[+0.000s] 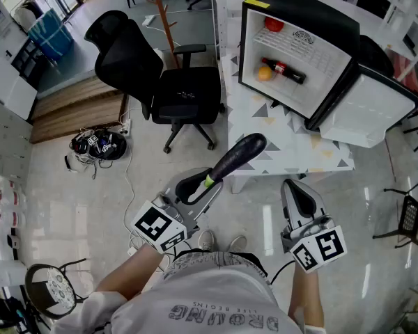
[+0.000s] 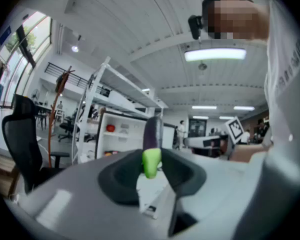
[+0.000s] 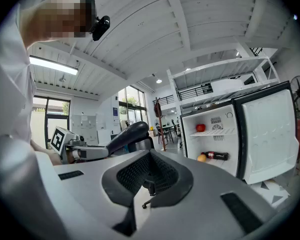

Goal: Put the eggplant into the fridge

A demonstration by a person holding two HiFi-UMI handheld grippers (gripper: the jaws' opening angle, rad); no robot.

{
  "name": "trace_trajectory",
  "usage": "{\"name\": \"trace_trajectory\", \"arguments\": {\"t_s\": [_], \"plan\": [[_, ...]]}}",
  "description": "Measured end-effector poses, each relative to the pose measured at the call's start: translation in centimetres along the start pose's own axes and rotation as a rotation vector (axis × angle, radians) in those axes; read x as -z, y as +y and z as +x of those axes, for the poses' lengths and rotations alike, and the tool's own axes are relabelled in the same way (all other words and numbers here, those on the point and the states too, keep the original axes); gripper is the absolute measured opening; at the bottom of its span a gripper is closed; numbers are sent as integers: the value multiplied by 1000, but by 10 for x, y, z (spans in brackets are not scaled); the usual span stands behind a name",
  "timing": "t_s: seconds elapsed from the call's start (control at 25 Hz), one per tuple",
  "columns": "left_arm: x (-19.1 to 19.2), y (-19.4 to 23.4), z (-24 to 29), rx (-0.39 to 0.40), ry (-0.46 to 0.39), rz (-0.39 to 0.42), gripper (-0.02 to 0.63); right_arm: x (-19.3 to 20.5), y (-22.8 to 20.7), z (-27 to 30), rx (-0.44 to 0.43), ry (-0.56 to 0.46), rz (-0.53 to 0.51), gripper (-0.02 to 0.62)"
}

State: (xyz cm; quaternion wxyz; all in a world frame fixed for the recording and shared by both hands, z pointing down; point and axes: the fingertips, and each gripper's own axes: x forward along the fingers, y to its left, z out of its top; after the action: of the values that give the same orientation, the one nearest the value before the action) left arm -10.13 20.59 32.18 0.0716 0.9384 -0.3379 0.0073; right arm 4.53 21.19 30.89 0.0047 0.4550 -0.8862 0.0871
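Eggplant (image 1: 237,157): judged firm, light, glossy-skinned, probably slippery; best taken at the green stem end. Pinched there in left gripper (image 1: 203,184), projecting beyond the jaws toward the fridge (image 1: 313,16), well short of its open front. Right gripper (image 1: 301,199): pressed together, empty, equally short of the fridge.

Glossy pale floor (image 1: 70,186) all round the black office chair (image 1: 160,82); right of the chair, a white table (image 1: 265,125) patterned in triangles; left of it, a wooden step (image 1: 76,111); down-left of it, a tangle of cables (image 1: 97,145); overhead, a strip light (image 2: 215,54) glowing on white ceiling.
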Motion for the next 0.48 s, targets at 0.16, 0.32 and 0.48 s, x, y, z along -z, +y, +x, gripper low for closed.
{"name": "trace_trajectory", "arguments": {"t_s": [0.16, 0.32, 0.48], "plan": [[-1, 0, 1, -1, -4, 0, 126, -1, -1, 0, -1, 0, 0, 2], [-2, -2, 2, 0, -5, 1, 126, -2, -1, -1, 0, -6, -6, 2], [-3, -5, 2, -3, -4, 3, 126, -5, -1, -4, -4, -22, 12, 2]]}}
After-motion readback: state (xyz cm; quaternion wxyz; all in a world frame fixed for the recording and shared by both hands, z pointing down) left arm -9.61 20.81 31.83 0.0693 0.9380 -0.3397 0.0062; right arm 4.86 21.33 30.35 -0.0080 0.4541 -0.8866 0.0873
